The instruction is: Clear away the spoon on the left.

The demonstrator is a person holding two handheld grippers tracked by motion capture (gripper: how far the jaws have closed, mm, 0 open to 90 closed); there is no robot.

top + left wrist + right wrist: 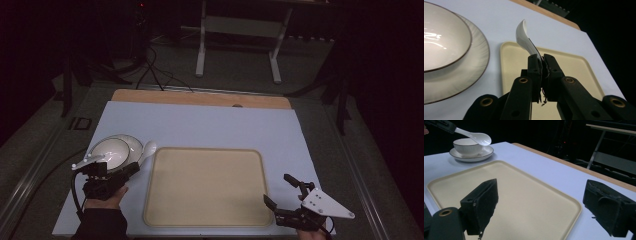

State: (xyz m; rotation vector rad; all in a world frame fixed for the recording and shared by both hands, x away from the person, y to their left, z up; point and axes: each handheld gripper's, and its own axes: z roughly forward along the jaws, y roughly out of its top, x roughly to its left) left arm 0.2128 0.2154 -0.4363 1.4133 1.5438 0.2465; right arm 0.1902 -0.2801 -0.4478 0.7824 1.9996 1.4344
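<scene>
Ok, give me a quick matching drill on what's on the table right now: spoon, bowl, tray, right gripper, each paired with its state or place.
Things:
1. spoon
2. bowl
3. tray
4. right gripper

States or places:
A. open, at the tray's right edge
B. sitting on the plate
C. lying flat with nothing on it
D. clamped by its handle in the left gripper

Pairs: 1-D, 2-B, 3-C, 4-A
</scene>
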